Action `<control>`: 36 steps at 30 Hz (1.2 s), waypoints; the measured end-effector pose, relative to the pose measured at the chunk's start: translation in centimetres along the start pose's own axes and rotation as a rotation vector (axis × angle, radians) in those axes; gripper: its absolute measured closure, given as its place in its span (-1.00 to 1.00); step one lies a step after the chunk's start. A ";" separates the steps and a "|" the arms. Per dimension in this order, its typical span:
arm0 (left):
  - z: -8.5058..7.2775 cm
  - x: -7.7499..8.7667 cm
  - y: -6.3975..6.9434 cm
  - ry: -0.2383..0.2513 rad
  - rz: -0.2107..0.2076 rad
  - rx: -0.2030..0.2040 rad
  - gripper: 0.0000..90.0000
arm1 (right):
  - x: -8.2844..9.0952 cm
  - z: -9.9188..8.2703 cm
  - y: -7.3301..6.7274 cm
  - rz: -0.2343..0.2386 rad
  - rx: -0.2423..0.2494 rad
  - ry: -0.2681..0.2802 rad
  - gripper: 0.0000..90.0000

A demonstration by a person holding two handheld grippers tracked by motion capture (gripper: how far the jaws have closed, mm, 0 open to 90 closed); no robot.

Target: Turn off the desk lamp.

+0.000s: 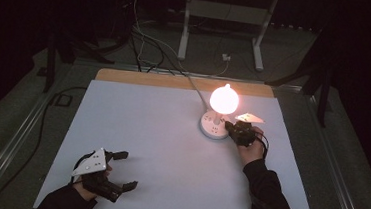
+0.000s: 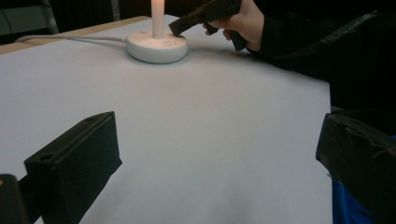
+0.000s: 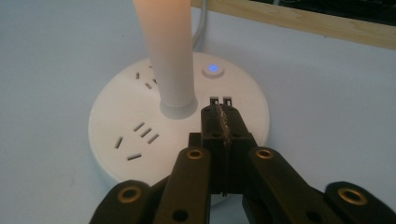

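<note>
A round white power strip sits right of the table's middle, with a lit bulb lamp plugged into its top. A small button on the strip glows blue. My right gripper is shut with nothing between its jaws; its tips rest over the strip's top, just short of the glowing button and beside the lamp's stem. It also appears as the right gripper at the strip's edge. My left gripper is open above bare table at the near left.
The strip's white cable runs off the table's far edge. The white table top has a wooden strip along its back. A white stand and loose cables are on the dark floor beyond.
</note>
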State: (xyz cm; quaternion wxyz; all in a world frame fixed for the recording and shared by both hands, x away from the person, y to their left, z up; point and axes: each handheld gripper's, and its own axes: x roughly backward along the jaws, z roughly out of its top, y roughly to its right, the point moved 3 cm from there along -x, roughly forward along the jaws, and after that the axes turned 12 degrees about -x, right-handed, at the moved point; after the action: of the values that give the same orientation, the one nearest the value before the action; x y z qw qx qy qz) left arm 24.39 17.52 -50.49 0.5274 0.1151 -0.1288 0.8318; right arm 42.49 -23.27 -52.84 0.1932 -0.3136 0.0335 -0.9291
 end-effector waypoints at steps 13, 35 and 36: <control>0.1 0.1 0.0 0.010 0.001 0.004 -0.99 | 2.8 2.5 -0.6 0.011 -0.017 0.079 0.99; 0.0 0.0 0.0 0.004 0.000 0.001 -0.99 | 0.5 0.4 -0.5 -0.023 0.019 -0.004 0.99; 0.0 0.0 0.0 0.008 0.000 0.003 -0.99 | 0.4 0.3 -0.5 -0.023 0.019 -0.004 0.99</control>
State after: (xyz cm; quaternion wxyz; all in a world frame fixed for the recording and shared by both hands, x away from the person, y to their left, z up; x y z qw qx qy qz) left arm 24.41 17.55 -50.45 0.5278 0.1124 -0.1256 0.8325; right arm 42.20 -22.93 -52.24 0.1856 -0.3138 0.0207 -0.9309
